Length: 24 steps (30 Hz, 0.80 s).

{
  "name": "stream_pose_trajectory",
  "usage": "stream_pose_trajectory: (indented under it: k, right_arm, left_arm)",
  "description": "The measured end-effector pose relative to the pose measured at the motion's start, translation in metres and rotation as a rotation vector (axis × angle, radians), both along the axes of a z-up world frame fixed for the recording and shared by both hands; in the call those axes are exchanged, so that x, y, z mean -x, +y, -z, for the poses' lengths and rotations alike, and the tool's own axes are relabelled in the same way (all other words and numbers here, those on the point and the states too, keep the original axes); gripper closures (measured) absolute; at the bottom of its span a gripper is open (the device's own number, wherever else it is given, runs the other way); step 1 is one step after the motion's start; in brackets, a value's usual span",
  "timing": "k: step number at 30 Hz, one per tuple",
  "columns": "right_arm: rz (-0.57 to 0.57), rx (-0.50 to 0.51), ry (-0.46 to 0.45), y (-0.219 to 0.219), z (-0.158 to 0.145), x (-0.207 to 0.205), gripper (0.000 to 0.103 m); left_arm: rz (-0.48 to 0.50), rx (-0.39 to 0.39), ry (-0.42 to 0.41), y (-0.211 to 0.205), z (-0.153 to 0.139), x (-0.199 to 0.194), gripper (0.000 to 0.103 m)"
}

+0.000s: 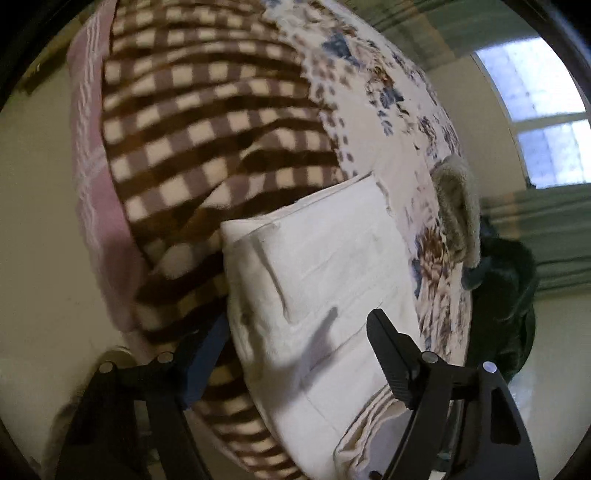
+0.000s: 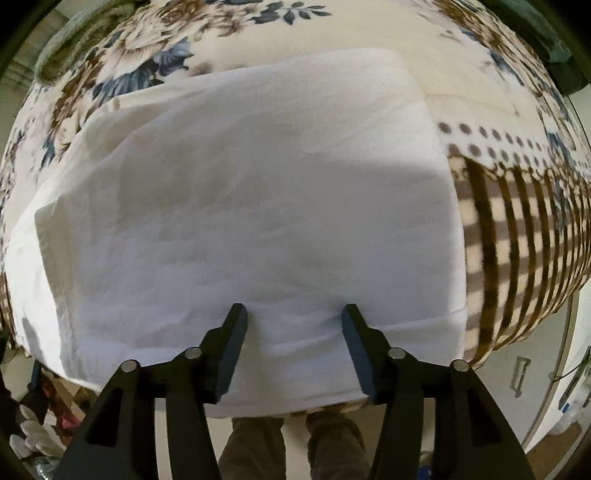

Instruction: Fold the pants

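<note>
White pants lie folded into a thick rectangle on a bed blanket, and they also show in the left wrist view. My right gripper is open, its two fingers spread just above the near folded edge of the pants, holding nothing. My left gripper is open too; its right finger hovers over the pants' near end, its left finger lies beyond the pants' edge over the checked blanket. The pants' layered edge shows at the bottom.
The bed has a brown-and-cream checked blanket and a floral blanket. A grey-green towel and dark clothing lie at the bed's edge. A window is on the right. A person's legs stand below.
</note>
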State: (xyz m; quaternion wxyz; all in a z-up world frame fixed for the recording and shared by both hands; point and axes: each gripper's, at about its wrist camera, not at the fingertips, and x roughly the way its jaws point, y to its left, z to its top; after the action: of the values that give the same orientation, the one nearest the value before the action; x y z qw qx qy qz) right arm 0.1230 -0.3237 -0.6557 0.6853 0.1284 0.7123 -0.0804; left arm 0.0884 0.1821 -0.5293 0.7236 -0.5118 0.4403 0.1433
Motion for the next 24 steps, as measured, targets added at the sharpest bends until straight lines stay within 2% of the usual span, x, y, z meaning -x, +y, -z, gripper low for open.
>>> stream_pose_trajectory:
  k: [3, 7, 8, 9, 12, 15, 18, 20, 22, 24]
  right_arm:
    - [0.012, 0.004, 0.008, 0.007, 0.001, -0.010, 0.042]
    - [0.013, 0.005, 0.008, 0.008, -0.001, -0.012, 0.042]
    - [0.013, 0.003, 0.006, 0.011, -0.001, -0.015, 0.042]
    - [0.012, 0.003, 0.005, 0.010, -0.001, -0.015, 0.042]
    - [0.013, 0.003, -0.003, 0.017, 0.001, -0.015, 0.042]
    - [0.012, 0.011, -0.005, 0.030, 0.009, -0.020, 0.042]
    - [0.016, 0.013, -0.004, 0.033, 0.009, -0.015, 0.042]
    - [0.016, 0.011, -0.001, 0.036, 0.011, -0.016, 0.042]
    - [0.016, 0.006, 0.004, 0.036, 0.013, -0.019, 0.042]
    - [0.015, -0.007, 0.007, 0.032, 0.012, -0.022, 0.041]
  left_arm:
    - [-0.040, 0.041, 0.024, 0.007, 0.018, -0.005, 0.028]
    - [-0.036, 0.045, 0.007, 0.010, 0.020, -0.010, 0.028]
    - [-0.034, 0.033, -0.005, 0.010, 0.017, -0.012, 0.033]
    - [-0.028, 0.009, -0.011, 0.009, 0.014, -0.016, 0.060]
    - [0.008, -0.073, -0.040, 0.005, -0.004, -0.018, 0.075]
    - [0.049, -0.140, -0.090, -0.005, -0.024, -0.014, 0.078]
    - [0.065, -0.162, -0.113, -0.008, -0.024, -0.017, 0.078]
    - [0.030, -0.113, -0.114, 0.001, -0.009, -0.022, 0.074]
    - [0.005, -0.047, -0.110, 0.012, 0.012, -0.031, 0.061]
    - [-0.019, 0.009, -0.105, 0.022, 0.033, -0.041, 0.058]
